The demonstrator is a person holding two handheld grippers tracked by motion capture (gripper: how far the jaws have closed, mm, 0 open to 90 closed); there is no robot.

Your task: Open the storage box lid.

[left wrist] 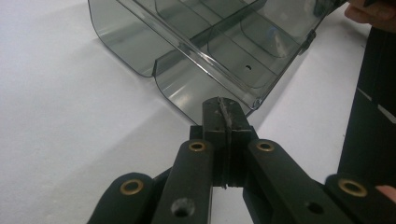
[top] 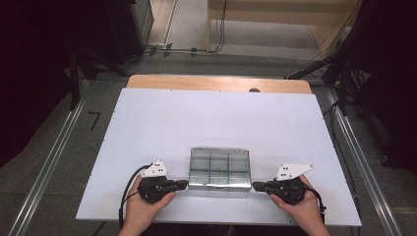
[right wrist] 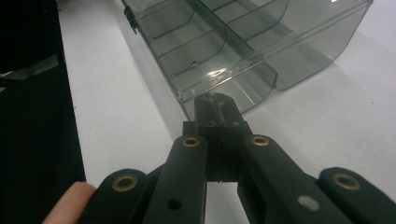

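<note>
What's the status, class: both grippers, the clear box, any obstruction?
Left gripper shut at the clear box's left near corner. Right gripper shut at its right near corner. White table unobstructed.

clear compartment box [top: 219, 168] blocking the middle near edge, bare white table [top: 206, 118] beyond and beside

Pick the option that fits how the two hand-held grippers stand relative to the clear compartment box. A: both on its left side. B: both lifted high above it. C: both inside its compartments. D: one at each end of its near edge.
D: the left hand-held gripper meets the clear compartment box at its near left corner, the right hand-held gripper at its near right corner.
</note>
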